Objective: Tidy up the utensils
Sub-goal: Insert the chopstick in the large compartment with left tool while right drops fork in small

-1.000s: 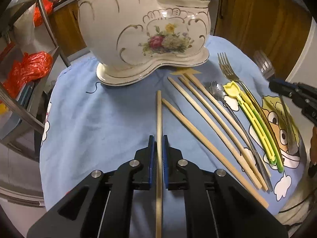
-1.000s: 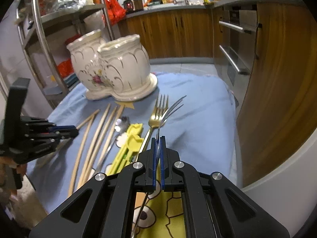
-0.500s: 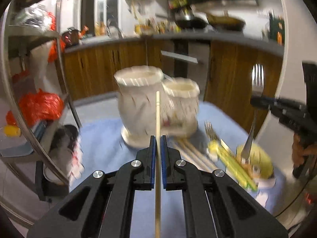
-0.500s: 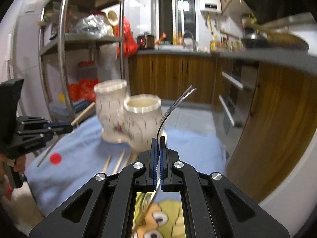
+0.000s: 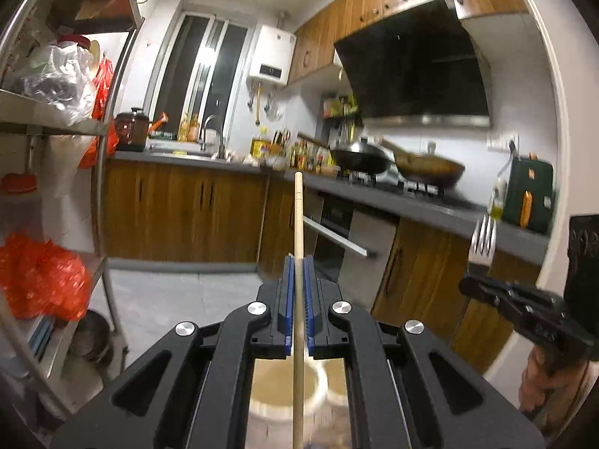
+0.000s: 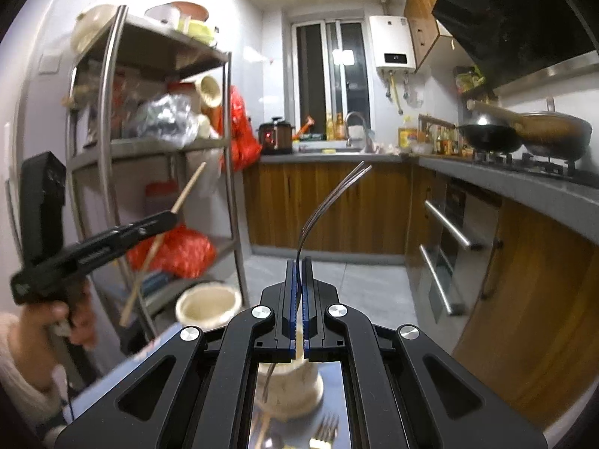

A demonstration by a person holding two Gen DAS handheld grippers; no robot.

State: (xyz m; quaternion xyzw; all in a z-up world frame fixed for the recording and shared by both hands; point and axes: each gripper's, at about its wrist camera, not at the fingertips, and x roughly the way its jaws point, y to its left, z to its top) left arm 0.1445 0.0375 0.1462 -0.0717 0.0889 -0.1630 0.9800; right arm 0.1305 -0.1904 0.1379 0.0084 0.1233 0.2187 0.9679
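My left gripper point(image 5: 298, 262) is shut on a wooden chopstick point(image 5: 298, 217) and holds it upright, high above the white ceramic utensil holder point(image 5: 284, 396), whose rim shows below the fingers. My right gripper point(image 6: 298, 265) is shut on a silver fork point(image 6: 329, 198), tines up and curved. The holder point(image 6: 207, 307) sits below and left of it. In the left wrist view the right gripper point(image 5: 483, 288) and the fork point(image 5: 485, 239) are at the right. In the right wrist view the left gripper point(image 6: 164, 220) and the chopstick point(image 6: 161, 239) are at the left.
A metal shelf rack point(image 6: 112, 142) with bags stands at the left. Wooden kitchen cabinets point(image 6: 329, 209), a counter with woks point(image 6: 524, 134) and an oven front point(image 6: 445, 243) lie ahead. A gold fork point(image 6: 325, 430) lies on the table below my right gripper.
Both grippers have lifted and tilted upward, carrying the chopstick and the fork off the table to above the holder. The table has dropped out of view.
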